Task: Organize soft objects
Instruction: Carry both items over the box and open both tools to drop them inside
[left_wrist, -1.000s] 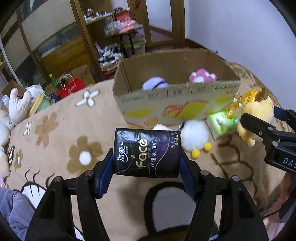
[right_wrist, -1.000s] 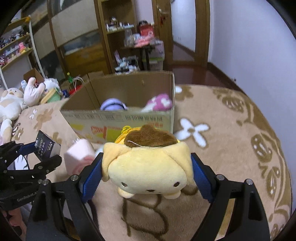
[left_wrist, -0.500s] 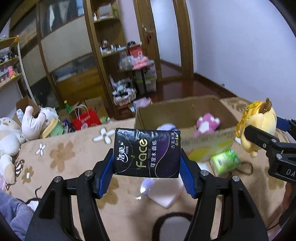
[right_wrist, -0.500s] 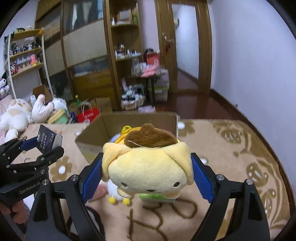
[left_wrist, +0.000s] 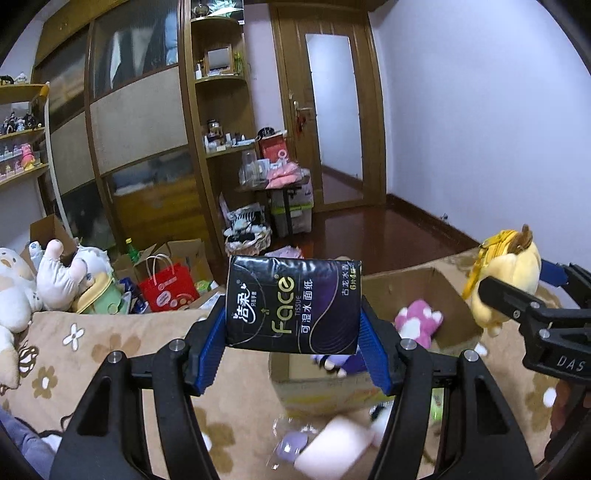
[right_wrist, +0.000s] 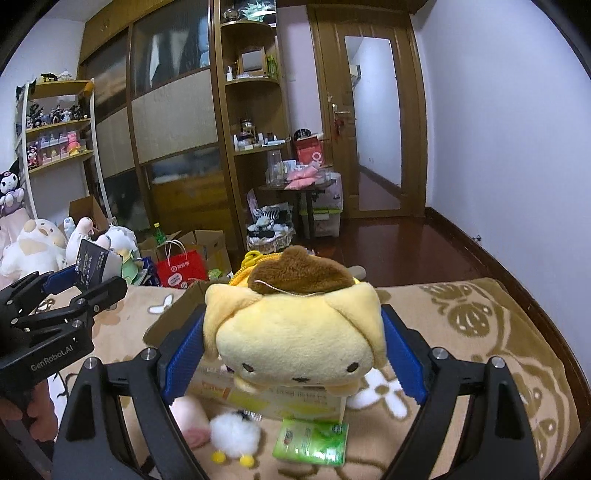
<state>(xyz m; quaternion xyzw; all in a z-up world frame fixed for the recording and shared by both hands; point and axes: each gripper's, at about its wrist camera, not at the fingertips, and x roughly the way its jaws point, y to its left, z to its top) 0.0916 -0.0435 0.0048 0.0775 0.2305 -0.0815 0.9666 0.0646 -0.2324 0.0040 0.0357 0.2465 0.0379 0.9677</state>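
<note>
Your left claw (left_wrist: 293, 334) pinches a black Face tissue pack (left_wrist: 293, 304) by its two ends, holding it in the air in front of the open cardboard box (left_wrist: 448, 291). Your right claw (right_wrist: 293, 352) clamps a yellow plush dog with a brown cap (right_wrist: 295, 328) between its blue pads, also raised above the box. Inside the box lie a pink plush (left_wrist: 419, 323) and a purple one (left_wrist: 341, 363). In front of it, on the beige flowered blanket (right_wrist: 480, 332), sit a white fluffy chick (right_wrist: 234, 434) and a green tissue packet (right_wrist: 312, 441).

Dim indoor light; fisheye-bent edges; blurred lower foreground
</note>
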